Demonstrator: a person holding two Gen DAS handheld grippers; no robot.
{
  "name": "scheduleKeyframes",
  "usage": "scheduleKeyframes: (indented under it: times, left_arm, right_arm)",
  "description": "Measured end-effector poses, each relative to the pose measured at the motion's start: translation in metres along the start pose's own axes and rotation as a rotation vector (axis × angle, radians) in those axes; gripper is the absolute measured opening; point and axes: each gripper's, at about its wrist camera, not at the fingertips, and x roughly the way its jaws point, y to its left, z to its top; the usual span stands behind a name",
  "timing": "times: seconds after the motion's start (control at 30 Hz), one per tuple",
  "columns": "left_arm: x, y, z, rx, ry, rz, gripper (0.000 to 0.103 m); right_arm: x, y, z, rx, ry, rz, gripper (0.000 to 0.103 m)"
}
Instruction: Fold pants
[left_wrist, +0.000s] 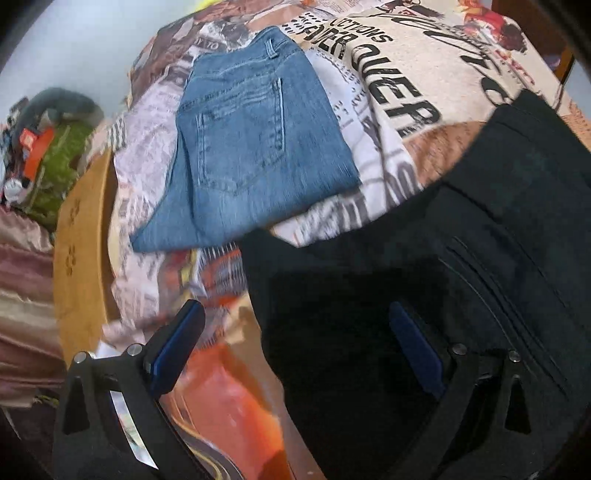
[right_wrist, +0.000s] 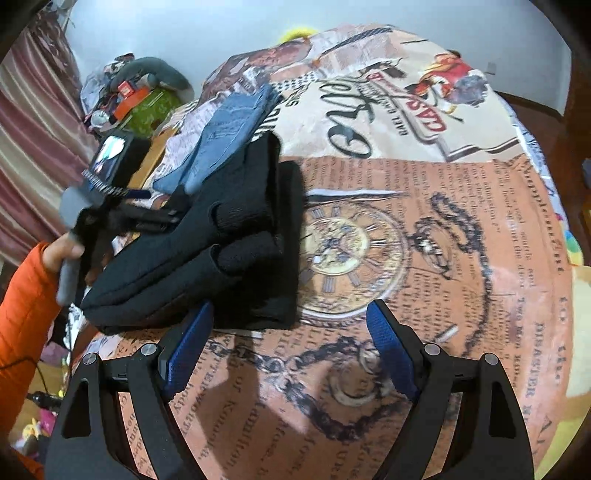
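Black pants lie folded in a thick stack on the printed bedspread. In the left wrist view they fill the lower right. My left gripper is open, one pad over the black pants and one over the bedspread. It also shows in the right wrist view, held at the far left edge of the stack. My right gripper is open and empty, just in front of the stack's near edge. Folded blue jeans lie beyond the black pants.
A wooden bed frame edge runs along the left. A pile of clutter with a green item sits by the wall. Striped curtains hang at the left. The person's orange sleeve is at the lower left.
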Motion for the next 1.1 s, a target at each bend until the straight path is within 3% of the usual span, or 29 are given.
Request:
scheduleKeyframes:
  times: [0.13, 0.3, 0.53, 0.7, 0.87, 1.1]
  left_arm:
    - [-0.021, -0.007, -0.023, -0.006, 0.008, -0.058, 0.101]
    - [-0.052, -0.023, -0.053, 0.030, -0.070, 0.009, 0.101]
    - [-0.069, -0.009, -0.062, 0.024, -0.128, 0.026, 0.101]
    - [-0.059, 0.020, -0.049, 0.003, -0.134, 0.097, 0.101]
    - [-0.033, 0.050, -0.012, -0.045, -0.104, 0.075, 0.101]
    - [0.007, 0.057, 0.037, -0.022, -0.078, 0.114, 0.101]
  right_arm:
    - [-0.015, -0.005, -0.007, 0.016, -0.023, -0.009, 0.082]
    - [-0.026, -0.005, -0.018, 0.034, -0.026, 0.012, 0.082]
    - [-0.021, 0.021, -0.026, -0.011, 0.001, 0.053, 0.082]
    - [0.007, 0.045, -0.023, -0.079, 0.059, 0.059, 0.082]
    - [0.034, 0.052, -0.011, -0.114, 0.084, 0.027, 0.082]
    - [0.046, 0.022, 0.025, -0.065, 0.098, 0.079, 0.081]
